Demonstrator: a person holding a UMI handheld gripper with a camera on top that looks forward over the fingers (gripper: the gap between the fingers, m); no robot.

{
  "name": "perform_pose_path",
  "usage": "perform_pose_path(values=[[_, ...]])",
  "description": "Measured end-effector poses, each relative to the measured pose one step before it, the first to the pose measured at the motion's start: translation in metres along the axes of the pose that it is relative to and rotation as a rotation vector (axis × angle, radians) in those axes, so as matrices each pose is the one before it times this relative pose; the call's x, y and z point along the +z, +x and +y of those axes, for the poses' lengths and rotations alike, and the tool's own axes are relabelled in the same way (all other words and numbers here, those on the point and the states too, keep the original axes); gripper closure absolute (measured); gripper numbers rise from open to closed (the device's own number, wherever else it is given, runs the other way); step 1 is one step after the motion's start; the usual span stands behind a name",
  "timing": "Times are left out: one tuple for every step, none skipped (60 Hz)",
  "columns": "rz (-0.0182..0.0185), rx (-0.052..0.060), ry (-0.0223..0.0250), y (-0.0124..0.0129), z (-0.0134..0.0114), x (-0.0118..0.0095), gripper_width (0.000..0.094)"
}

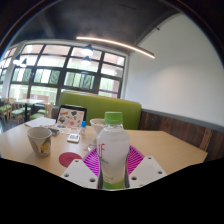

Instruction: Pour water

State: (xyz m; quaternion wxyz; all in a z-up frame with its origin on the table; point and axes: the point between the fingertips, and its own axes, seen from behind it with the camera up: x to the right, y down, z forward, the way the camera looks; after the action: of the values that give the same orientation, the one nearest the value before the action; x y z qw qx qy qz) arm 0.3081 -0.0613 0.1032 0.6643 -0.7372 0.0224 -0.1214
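Note:
A clear plastic water bottle [112, 150] with a green cap and a pink-lettered label stands upright between my fingers. My gripper [112, 168] is shut on the bottle, with a magenta pad [92, 163] pressing its left side and the other pad on its right side. The bottle looks lifted a little above the wooden table [170, 148]. A paper cup [40, 140] with a printed pattern stands on the table ahead and to the left of my fingers.
A pink round coaster [69, 158] lies between the cup and my left finger. A small card stand [72, 136] and a dark tablet-like frame [70, 117] sit further back. A green bench back [110, 106] and large windows lie beyond the table.

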Motion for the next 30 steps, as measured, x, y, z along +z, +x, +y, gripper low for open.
perform_pose_path(values=[[0.00078,-0.0334,0.00252,-0.00271,-0.00309,0.00096,0.0641],[0.00260,-0.0382,0.00095,-0.00432,-0.00722,-0.00036,0.0642],[0.01073,-0.0426,0.00553,-0.01103,-0.00432,-0.00208,0.0641],[0.00041,-0.0446,0.00289,-0.00504,-0.00852,0.00007,0.0642],[0.00025,-0.0479,0.00619,-0.00512,-0.00900,0.00009,0.0642],[0.00141,-0.0505,0.00979,-0.00457,-0.01059,-0.00005,0.0642],[-0.00558,-0.0528,0.00779,0.00234,-0.01199,0.00332,0.0643],[0.01507,-0.0611,0.01130,-0.01067,-0.00866,-0.00056,0.0643],[-0.00330,-0.0647,0.00570,0.00316,-0.00997,0.00353,0.0643],[0.00724,-0.0715,0.00732,-0.00325,-0.00885,0.00166,0.0644],[0.00716,-0.0769,0.00812,-0.00210,-0.00996,0.00141,0.0644],[0.00085,-0.0828,0.00690,0.00182,-0.00798,0.00208,0.0643],[0.01417,-0.0903,0.00530,-0.00512,-0.00876,-0.00048,0.0643],[0.01702,-0.0847,0.00943,-0.01076,-0.00465,0.00981,0.0643],[0.01207,-0.0924,0.00382,-0.00338,-0.00677,0.00368,0.0644],[0.00965,-0.0930,0.00373,-0.00247,-0.00693,0.00177,0.0644],[0.00761,-0.0920,0.00414,-0.00260,-0.00624,0.00183,0.0643],[0.00575,-0.0910,0.00606,-0.00195,-0.00656,0.00159,0.0644],[-0.00200,-0.0912,0.01294,0.00322,-0.00401,0.00103,0.0644],[0.00605,-0.0860,0.00961,0.00396,-0.00685,-0.00435,0.0644],[0.00303,-0.0631,0.01548,-0.00153,-0.00329,0.00774,0.0644],[0.01007,-0.0729,0.00808,-0.00134,-0.00580,0.00192,0.0644],[0.00991,-0.0688,0.00860,-0.00019,-0.00552,0.00108,0.0644],[0.01129,-0.0637,0.01111,0.00067,-0.00565,0.00172,0.0644],[0.01059,-0.0589,0.00952,0.00005,-0.00444,0.00248,0.0644],[0.00813,-0.0568,0.00589,0.00048,-0.00345,0.00177,0.0645],[0.00448,-0.0551,0.00272,-0.00013,-0.00303,0.00117,0.0645],[0.00529,-0.0663,-0.00584,0.00071,-0.00744,-0.00474,0.0644],[0.00363,-0.0454,0.00448,-0.00023,-0.00271,0.00130,0.0642],[-0.00678,-0.0486,0.00788,0.01314,0.00820,-0.00902,0.0642]])
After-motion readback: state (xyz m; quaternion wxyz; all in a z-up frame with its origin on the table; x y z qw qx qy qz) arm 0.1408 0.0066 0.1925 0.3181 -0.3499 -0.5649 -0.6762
